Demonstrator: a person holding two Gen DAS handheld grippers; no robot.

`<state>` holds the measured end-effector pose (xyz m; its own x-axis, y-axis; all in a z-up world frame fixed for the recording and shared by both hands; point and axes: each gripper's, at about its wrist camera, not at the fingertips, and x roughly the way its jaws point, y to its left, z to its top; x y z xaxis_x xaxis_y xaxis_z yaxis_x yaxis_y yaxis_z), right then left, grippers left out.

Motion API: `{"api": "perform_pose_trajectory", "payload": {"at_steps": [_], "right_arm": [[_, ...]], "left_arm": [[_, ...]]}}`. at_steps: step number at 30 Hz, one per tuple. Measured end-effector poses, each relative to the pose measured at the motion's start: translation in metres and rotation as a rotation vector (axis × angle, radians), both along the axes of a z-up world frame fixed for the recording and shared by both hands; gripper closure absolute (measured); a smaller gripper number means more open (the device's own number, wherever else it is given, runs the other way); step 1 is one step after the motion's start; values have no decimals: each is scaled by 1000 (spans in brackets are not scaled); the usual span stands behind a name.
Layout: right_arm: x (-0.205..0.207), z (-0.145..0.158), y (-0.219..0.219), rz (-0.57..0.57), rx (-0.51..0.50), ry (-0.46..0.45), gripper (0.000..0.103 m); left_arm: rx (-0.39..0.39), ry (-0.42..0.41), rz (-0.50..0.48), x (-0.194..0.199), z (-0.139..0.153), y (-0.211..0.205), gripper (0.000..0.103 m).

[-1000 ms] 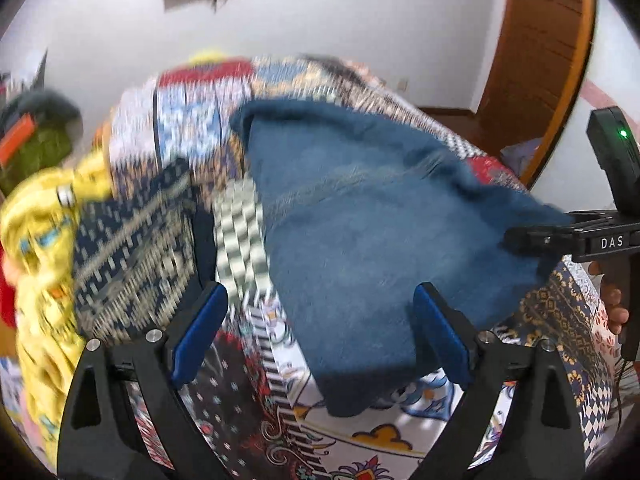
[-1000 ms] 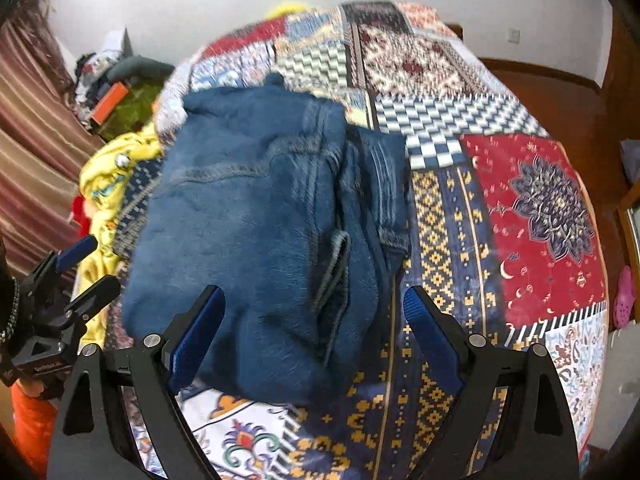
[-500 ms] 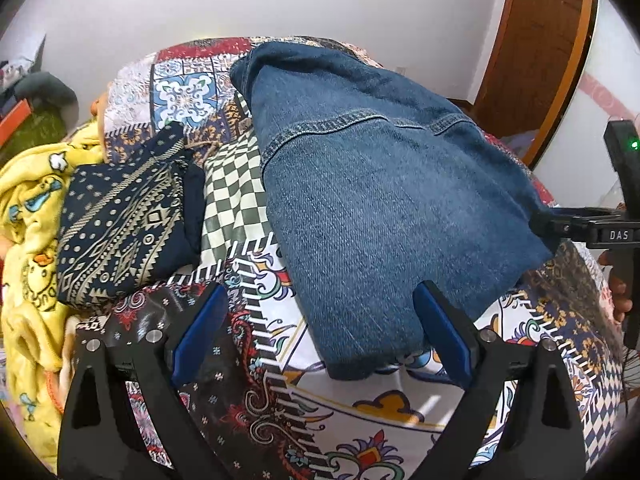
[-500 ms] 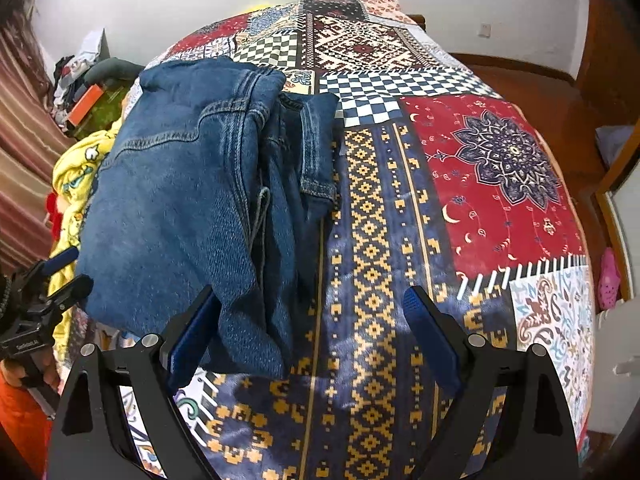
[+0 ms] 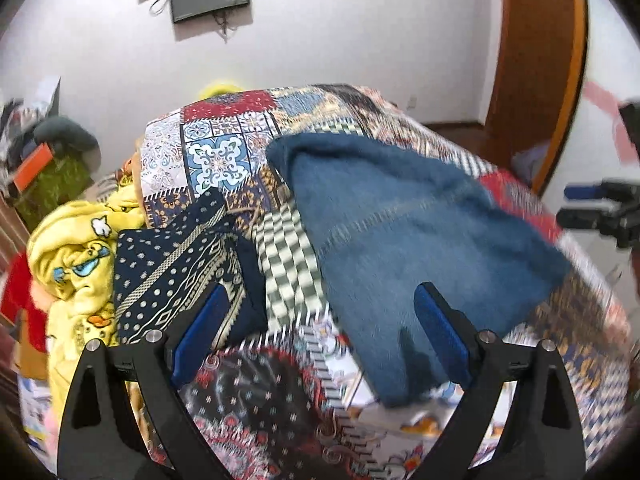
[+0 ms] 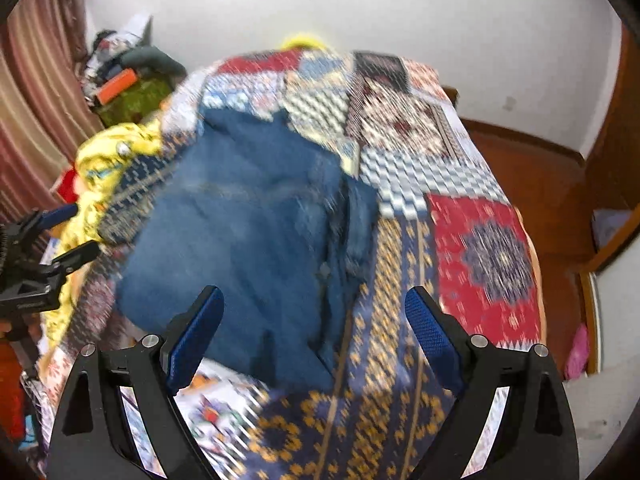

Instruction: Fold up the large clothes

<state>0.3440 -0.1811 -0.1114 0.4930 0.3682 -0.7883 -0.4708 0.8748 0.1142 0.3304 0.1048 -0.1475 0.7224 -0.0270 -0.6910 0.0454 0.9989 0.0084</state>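
Observation:
Folded blue jeans point(image 5: 408, 240) lie on the patchwork bedspread point(image 5: 224, 152); they also show in the right wrist view point(image 6: 256, 232). My left gripper point(image 5: 320, 336) is open and empty, above the bed's near edge, its right finger over the jeans' near end. My right gripper point(image 6: 312, 344) is open and empty, above the jeans' near right corner. Each gripper shows at the edge of the other's view: the right one point(image 5: 600, 208), the left one point(image 6: 44, 240). Both views are motion-blurred.
A folded dark navy patterned garment point(image 5: 176, 256) lies left of the jeans. A yellow cartoon blanket point(image 5: 76, 264) is heaped at the bed's left edge. Clutter point(image 6: 128, 84) sits in the far left corner. A wooden door point(image 5: 532, 60) stands to the right.
Both grippers have pulled back and up from the jeans, so the bed looks smaller and farther. The jeans lie where they were. Both grippers stay open.

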Motion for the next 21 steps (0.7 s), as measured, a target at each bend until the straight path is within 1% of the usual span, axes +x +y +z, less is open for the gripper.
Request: {"api": "perform_pose_trajectory", "payload": {"at_steps": [1, 3, 6, 7, 8, 9, 11, 13, 15, 16, 18, 19, 21], "right_arm": [[5, 2, 4, 5, 15, -6, 12], [20, -1, 11, 11, 30, 3, 12], [41, -18, 15, 7, 55, 57, 12], [54, -30, 15, -5, 64, 103, 12], [61, -40, 13, -15, 75, 144, 12], [68, -50, 11, -28, 87, 189, 12], [80, -67, 7, -32, 126, 264, 12], [89, -82, 3, -28, 161, 320, 12], [95, -93, -3, -28, 209, 365, 12], [99, -98, -6, -21, 244, 396, 12], [105, -109, -10, -14, 298, 449, 7], [107, -113, -11, -5, 315, 467, 7], [111, -119, -11, 11, 343, 487, 3]], "left_arm": [[-30, 3, 8, 6, 1, 5, 8], [-117, 28, 13, 23, 0, 17, 8], [-242, 92, 11, 48, -14, 28, 8], [-281, 122, 11, 55, -20, 31, 8], [-342, 167, 5, 66, -30, 34, 8], [-386, 197, 1, 72, -38, 36, 8], [-484, 262, -6, 86, -56, 40, 9], [-568, 327, -10, 100, -76, 42, 9], [-612, 358, -25, 107, -88, 41, 8], [-650, 368, -33, 112, -96, 42, 8], [-698, 383, -36, 119, -104, 43, 8], [-726, 390, -42, 123, -109, 43, 8], [-760, 397, -57, 128, -114, 41, 8]]}}
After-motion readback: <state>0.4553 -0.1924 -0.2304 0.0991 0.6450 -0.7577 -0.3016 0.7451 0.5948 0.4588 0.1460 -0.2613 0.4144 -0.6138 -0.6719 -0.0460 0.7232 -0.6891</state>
